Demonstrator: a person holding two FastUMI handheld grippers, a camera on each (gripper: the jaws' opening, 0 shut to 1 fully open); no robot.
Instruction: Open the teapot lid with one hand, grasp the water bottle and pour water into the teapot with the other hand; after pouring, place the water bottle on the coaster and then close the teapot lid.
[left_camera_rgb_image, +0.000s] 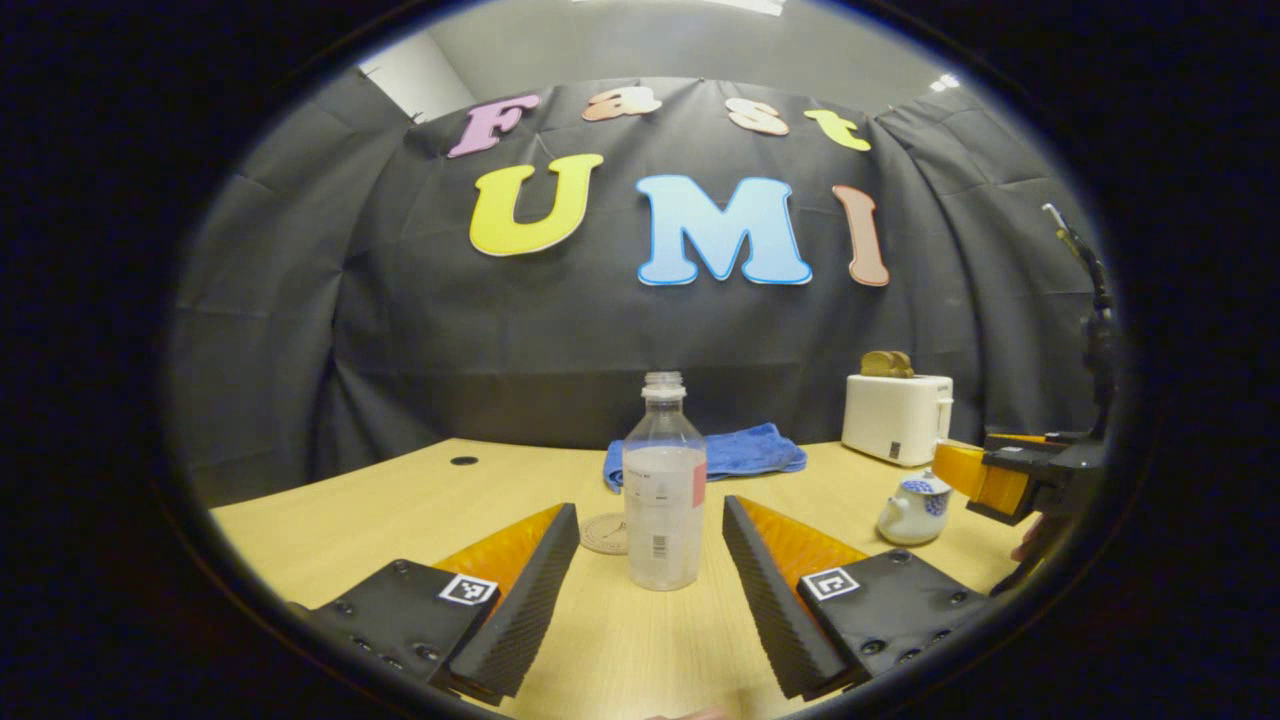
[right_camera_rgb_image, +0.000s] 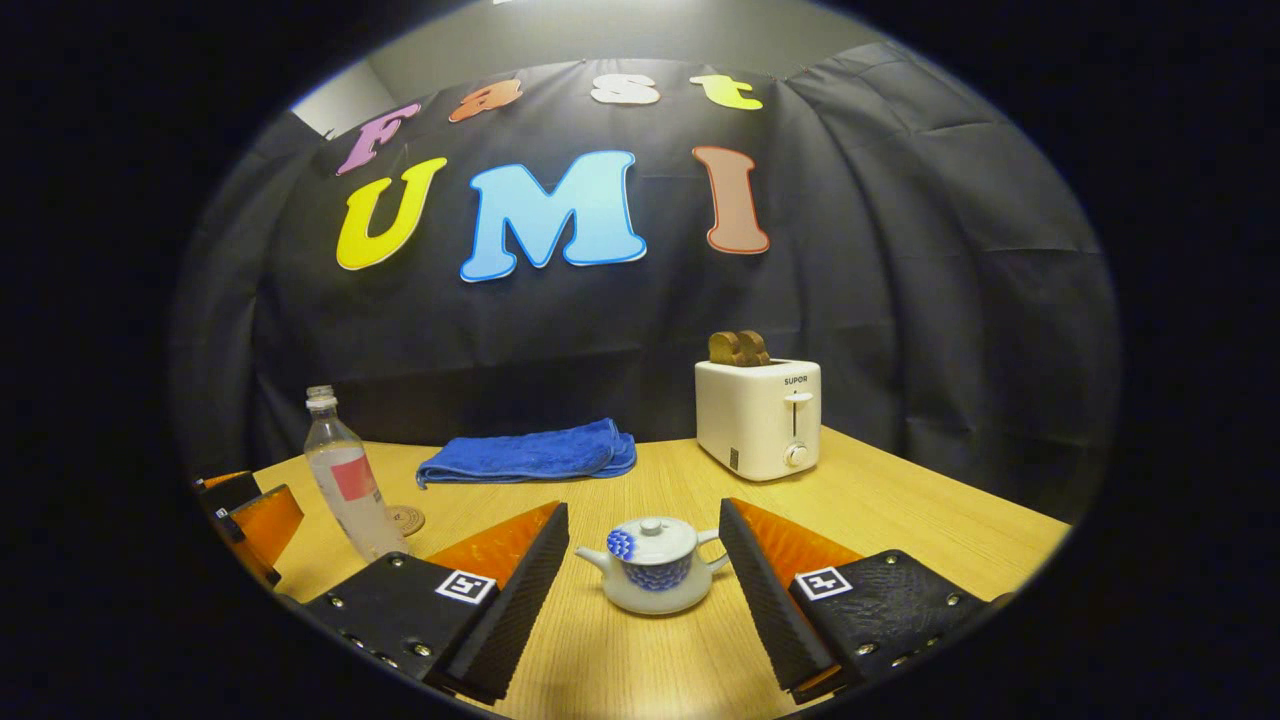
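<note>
Even overhead ceiling light, bright tabletop (left_camera_rgb_image: 400, 500), soft faint shadows, sharp centre, strong fisheye bending and darkening toward edges

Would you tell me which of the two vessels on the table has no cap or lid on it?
The water bottle: its neck is bare and open, while the teapot has its lid seated.

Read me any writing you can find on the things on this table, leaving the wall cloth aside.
"SUPOR": on the front of the white toaster, near its top.
Small sticker low on the toaster's front: too small to read.
Label on the water bottle, fine print and a barcode: too small to read.
Teapot, blue towel, coaster: no writing that I can see.
</note>
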